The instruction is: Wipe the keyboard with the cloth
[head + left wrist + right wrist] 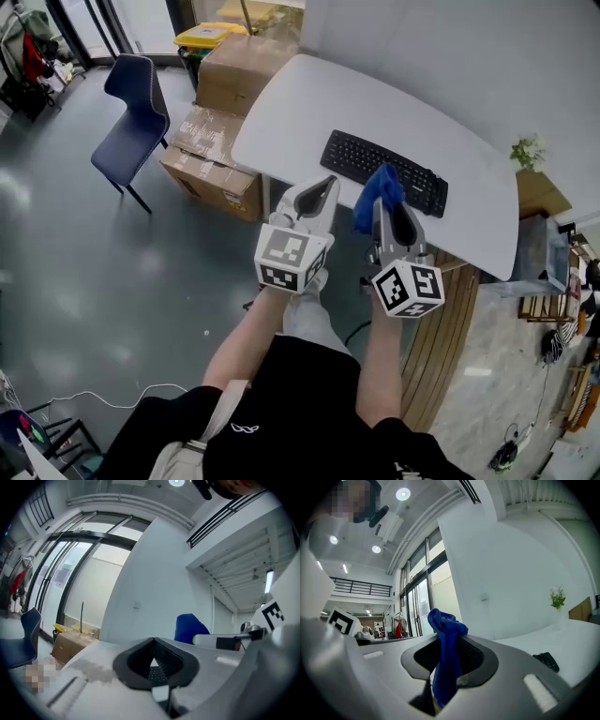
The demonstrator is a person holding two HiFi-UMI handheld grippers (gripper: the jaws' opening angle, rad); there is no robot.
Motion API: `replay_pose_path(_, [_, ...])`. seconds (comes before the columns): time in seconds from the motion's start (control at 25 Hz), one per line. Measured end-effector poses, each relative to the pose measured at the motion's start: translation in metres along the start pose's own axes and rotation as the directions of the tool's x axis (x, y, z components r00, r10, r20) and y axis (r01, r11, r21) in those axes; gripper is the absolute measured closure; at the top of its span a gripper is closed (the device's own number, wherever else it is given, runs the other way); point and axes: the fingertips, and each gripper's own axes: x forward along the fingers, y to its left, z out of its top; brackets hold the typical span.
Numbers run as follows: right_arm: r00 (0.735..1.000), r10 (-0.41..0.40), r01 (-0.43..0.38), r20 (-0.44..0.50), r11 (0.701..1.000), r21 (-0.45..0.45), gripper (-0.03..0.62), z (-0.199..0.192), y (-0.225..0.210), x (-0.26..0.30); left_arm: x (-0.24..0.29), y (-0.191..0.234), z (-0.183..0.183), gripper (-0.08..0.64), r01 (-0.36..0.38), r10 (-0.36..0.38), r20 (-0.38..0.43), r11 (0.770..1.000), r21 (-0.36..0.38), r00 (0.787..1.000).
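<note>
We hold the cloth point(446, 653) in the right gripper point(386, 208), whose jaws are clamped on it. It is deep blue, crumpled into a soft bunch that stands above the jaw tips and hangs down between them. From the head view, it overlaps the near edge of the keyboard point(384, 172), a black, flat board lying slantwise on the white table point(309, 103). The left gripper point(324, 184) is beside the right, its jaws brought together on nothing. On the floor beside the table sit cardboard boxes point(211, 159), taped shut, so we cannot see their contents. Beyond them is a yellow-lidded bin point(208, 37), lid down.
</note>
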Motion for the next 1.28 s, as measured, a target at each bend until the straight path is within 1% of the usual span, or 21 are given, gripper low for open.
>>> replay_pose_path(0.16, [0.999, 0.022, -0.021, -0.030, 0.999, 0.033, 0.505, 0.007, -0.052, 0.068, 0.072, 0.034, -0.008, 0.561, -0.053, 0.053, -0.054, 0.999, 0.000, 0.997])
replay_pose_path(0.24, [0.998, 0.047, -0.045, -0.050, 0.998, 0.043, 0.505, 0.011, -0.077, 0.098, 0.106, 0.045, -0.009, 0.561, -0.081, 0.081, -0.066, 0.997, -0.004, 0.995])
replay_pose_path(0.32, [0.994, 0.086, -0.082, -0.072, 0.995, 0.055, 0.505, 0.011, -0.092, 0.122, 0.135, 0.053, -0.011, 0.561, -0.095, 0.094, -0.074, 0.995, -0.006, 0.993])
replay_pose_path(0.4, [0.990, 0.111, -0.105, -0.085, 0.992, 0.071, 0.505, 0.004, -0.098, 0.140, 0.155, 0.060, -0.017, 0.561, -0.093, 0.093, -0.094, 0.996, 0.005, 0.991])
replay_pose_path(0.6, [0.981, 0.128, -0.111, -0.145, 0.987, 0.119, 0.505, -0.017, -0.113, 0.176, 0.183, 0.079, -0.038, 0.561, -0.097, 0.099, -0.162, 0.995, 0.022, 0.982])
replay_pose_path(0.72, [0.972, 0.126, -0.096, -0.199, 0.983, 0.154, 0.505, -0.037, -0.120, 0.197, 0.195, 0.094, -0.057, 0.561, -0.110, 0.110, -0.221, 0.994, 0.014, 0.969])
replay_pose_path(0.88, [0.951, 0.123, -0.070, -0.282, 0.979, 0.189, 0.505, -0.072, -0.124, 0.232, 0.212, 0.119, -0.083, 0.561, -0.120, 0.109, -0.292, 0.993, -0.017, 0.950])
replay_pose_path(1.08, [0.930, 0.105, -0.029, -0.354, 0.977, 0.213, 0.505, -0.111, -0.126, 0.268, 0.223, 0.153, -0.116, 0.561, -0.137, 0.116, -0.335, 0.990, -0.040, 0.935])
replay_pose_path(1.28, [0.900, 0.087, 0.008, -0.426, 0.976, 0.217, 0.505, -0.148, -0.130, 0.291, 0.233, 0.174, -0.151, 0.561, -0.145, 0.106, -0.402, 0.987, -0.068, 0.909])
